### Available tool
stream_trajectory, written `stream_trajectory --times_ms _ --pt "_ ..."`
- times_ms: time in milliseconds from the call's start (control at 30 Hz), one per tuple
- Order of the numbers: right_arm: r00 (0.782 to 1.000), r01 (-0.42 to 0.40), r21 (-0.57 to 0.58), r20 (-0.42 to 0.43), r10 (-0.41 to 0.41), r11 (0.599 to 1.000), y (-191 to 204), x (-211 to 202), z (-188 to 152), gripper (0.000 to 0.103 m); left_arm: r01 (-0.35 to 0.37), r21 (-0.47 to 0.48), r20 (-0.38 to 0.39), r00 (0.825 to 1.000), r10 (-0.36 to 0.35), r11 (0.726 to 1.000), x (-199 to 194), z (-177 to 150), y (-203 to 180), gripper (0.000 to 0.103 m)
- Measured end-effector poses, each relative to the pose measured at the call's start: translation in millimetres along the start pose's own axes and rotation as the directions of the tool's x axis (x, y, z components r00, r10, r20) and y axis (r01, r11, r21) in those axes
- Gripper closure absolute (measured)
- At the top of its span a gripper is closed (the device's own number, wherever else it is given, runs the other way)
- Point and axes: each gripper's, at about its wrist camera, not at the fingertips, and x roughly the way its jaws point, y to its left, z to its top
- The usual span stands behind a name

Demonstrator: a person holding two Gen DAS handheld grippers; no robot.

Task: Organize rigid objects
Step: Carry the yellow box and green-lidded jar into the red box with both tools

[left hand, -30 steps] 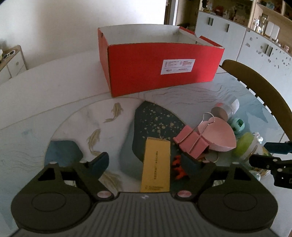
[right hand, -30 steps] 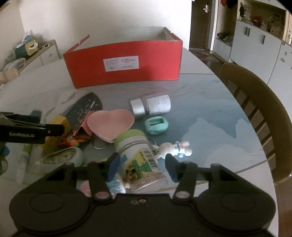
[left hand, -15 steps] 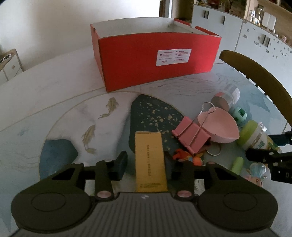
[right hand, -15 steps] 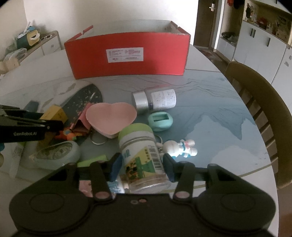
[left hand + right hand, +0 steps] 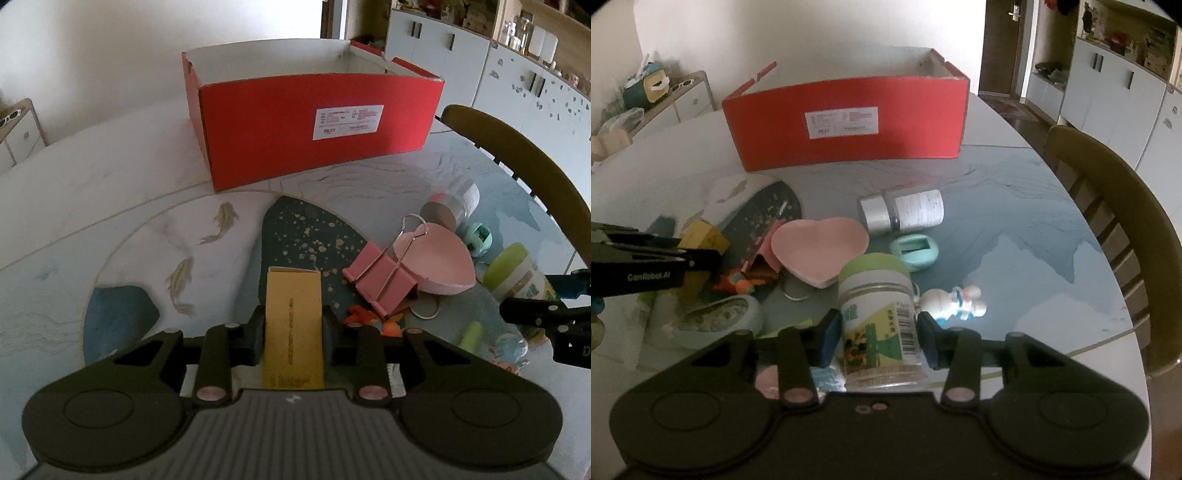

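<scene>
My left gripper (image 5: 293,332) is shut on a small yellow box (image 5: 293,321) and holds it just above the table. My right gripper (image 5: 877,339) is shut on a green-lidded jar (image 5: 877,314) with a printed label. An open red cardboard box (image 5: 314,125) stands at the back of the table; it also shows in the right wrist view (image 5: 849,122). A pink heart dish (image 5: 820,247), a pink binder clip (image 5: 380,280) and a silver-capped bottle (image 5: 905,214) lie between the grippers and the box.
A teal round item (image 5: 915,250), a white rabbit figure (image 5: 955,301), an orange toy (image 5: 369,319) and a pale oval case (image 5: 716,319) lie on the table. A wooden chair (image 5: 1115,206) stands at the right edge. Cabinets line the far wall.
The left jaws closed from wide open onto the yellow box and raised it a little. The right jaws closed onto the jar and brought it slightly closer.
</scene>
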Motion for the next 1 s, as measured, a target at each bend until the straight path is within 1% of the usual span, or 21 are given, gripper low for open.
stream_trajectory --times_ms 300,533,700,867,1000 --pt "0.999 -0.022 0.007 0.031 0.022 1.000 3.3 -23.3 12.9 0.059 0.028 -0.026 0.003 1.000 -0.028 0.999 -17.7 8.9 5.8 0.074" --pt "0.997 -0.051 0.021 0.059 0.049 0.999 2.5 -42.5 34.8 0.059 0.053 -0.029 0.017 0.998 -0.053 0.998 -31.2 19.5 10.1 0.074" --pt "0.994 -0.068 0.012 0.085 0.066 0.998 -0.5 -52.3 62.3 0.059 0.075 -0.052 0.056 0.996 -0.073 0.996 -47.3 35.7 15.8 0.074" --pt "0.991 -0.077 0.008 0.108 0.075 0.997 -5.6 -55.8 97.7 0.059 0.096 -0.050 0.106 0.990 -0.090 0.994 -65.8 65.2 19.5 0.074" --pt "0.989 -0.083 0.001 0.127 0.082 0.997 -9.4 -53.4 128.8 0.059 0.108 -0.042 0.114 0.988 -0.103 0.993 -69.1 94.3 21.0 0.074"
